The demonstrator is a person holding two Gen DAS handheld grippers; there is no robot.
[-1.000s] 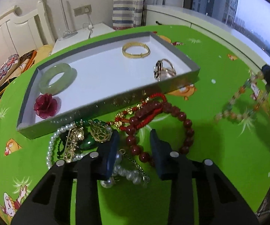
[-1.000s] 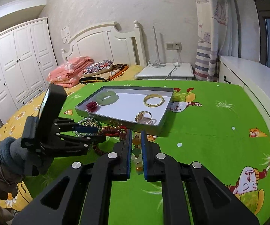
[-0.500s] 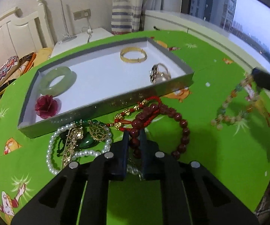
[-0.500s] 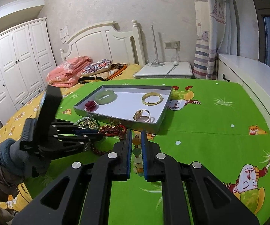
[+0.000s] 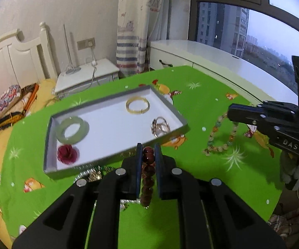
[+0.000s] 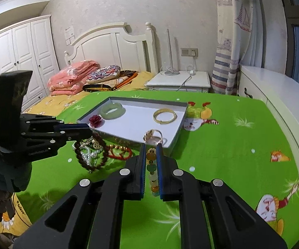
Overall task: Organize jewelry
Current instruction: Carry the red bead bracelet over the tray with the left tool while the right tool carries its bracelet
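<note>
My left gripper (image 5: 148, 147) is shut on a dark red bead bracelet (image 5: 148, 174), which hangs in a loop (image 6: 91, 157) above the green tablecloth. It is just in front of the grey tray (image 5: 49, 145). On the tray's white floor lie a jade bangle (image 5: 72, 129), a gold bangle (image 5: 138, 104), a ring (image 5: 159, 127) and a red rose (image 5: 67, 154). My right gripper (image 6: 151, 148) is shut on a multicoloured bead bracelet (image 6: 151, 167), which dangles right of the tray (image 5: 220, 137).
A pile of pearls and gold pieces (image 6: 89, 152) and a red cord bracelet (image 6: 121, 151) lie before the tray's near wall (image 6: 170, 144). A bedside table (image 6: 180, 81), a bed (image 6: 108, 81) and a white cabinet (image 6: 273, 91) border the table.
My left gripper closed on the dark red bead bracelet and lifted it off the pile, so the tray now looks lower and farther. The right gripper stayed put with its bracelet.
</note>
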